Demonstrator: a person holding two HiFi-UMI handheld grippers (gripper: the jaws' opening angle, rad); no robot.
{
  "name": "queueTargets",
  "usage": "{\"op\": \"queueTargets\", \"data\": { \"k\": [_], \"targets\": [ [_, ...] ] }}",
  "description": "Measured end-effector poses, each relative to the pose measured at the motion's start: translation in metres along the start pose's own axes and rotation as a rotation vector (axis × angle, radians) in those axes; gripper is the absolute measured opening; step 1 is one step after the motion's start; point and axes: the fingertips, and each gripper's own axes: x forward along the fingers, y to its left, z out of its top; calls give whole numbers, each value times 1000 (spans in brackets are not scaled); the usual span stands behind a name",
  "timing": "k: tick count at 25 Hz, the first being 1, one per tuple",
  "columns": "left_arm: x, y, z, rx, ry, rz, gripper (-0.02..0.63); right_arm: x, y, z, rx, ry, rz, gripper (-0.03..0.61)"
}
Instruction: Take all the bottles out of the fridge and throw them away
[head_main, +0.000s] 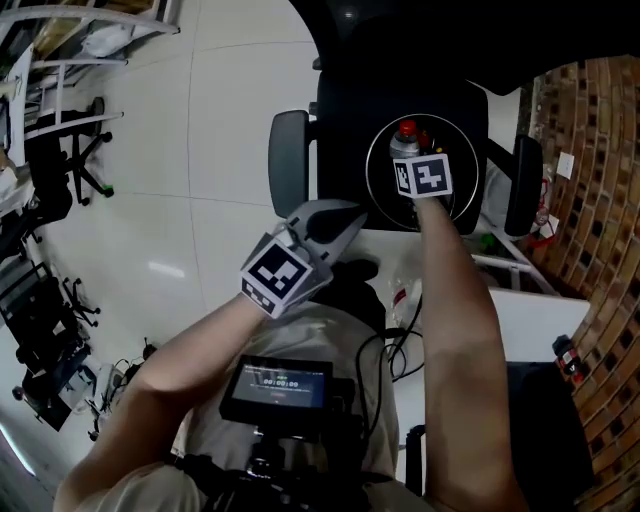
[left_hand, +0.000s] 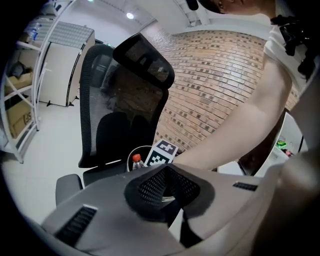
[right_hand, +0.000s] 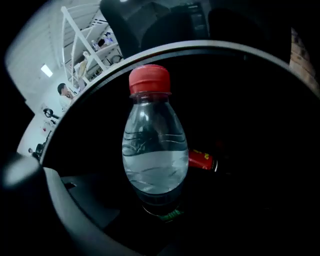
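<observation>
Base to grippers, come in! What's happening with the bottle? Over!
Left gripper shut, empty. Right gripper shut on red-capped bottle, over the bin on the chair. Red-labelled thing lies inside bin.

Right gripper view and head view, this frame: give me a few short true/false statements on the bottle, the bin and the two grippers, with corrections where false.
1. The right gripper holds a clear bottle with a red cap. True.
2. The bottle is empty. False: it is partly filled with clear liquid.
3. The black bin stands on the floor. False: it sits on the seat of a black office chair.
4. The left gripper holds nothing, its jaws together. True.
5. Nothing lies in the bin yet. False: a red-labelled item lies inside, behind the held bottle.
</observation>
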Motion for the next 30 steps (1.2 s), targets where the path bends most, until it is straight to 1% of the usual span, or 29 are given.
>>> {"op": "queueTargets", "data": {
  "k": [2,4,9,10,12,13,15,18,23,25,27,28,30],
  "targets": [
    [-5,5,-4,-27,6,23,0,18,-3,-12,66,63,15,291],
    [-10,9,-9,-53,16,47,0,33,-6,-22,156,100,25,292],
    [-17,19,-21,-83,22,80,0,56,-13,-35,357,123,37,310],
    [-16,20,-23,-88,26,82,0,57,-13,-38,373,128,33,314],
    [-15,22,-21,-92,22,81,0,56,-14,-38,364,137,14,319],
    [-15,22,-19,-92,13,77,0,53,-14,-36,359,133,6,319],
    [-15,22,-18,-86,-7,69,0,43,-13,-29,379,107,-2,319],
    [-16,23,-19,-76,-24,62,0,24,-16,-16,434,62,-20,320],
    [-15,13,-12,-57,-27,35,0,-12,-17,-6,553,-14,-14,319],
    [-13,8,-9,-48,-28,24,0,-27,-17,-2,571,-48,-13,317],
    [-12,4,-4,-39,-34,16,0,-41,-13,4,568,-85,-11,261],
    [-12,1,-1,-33,-36,12,0,-49,-11,5,558,-103,-23,188],
    [-14,-6,4,-23,-44,0,0,-68,-10,8,518,-143,-63,63]
  ]
}}
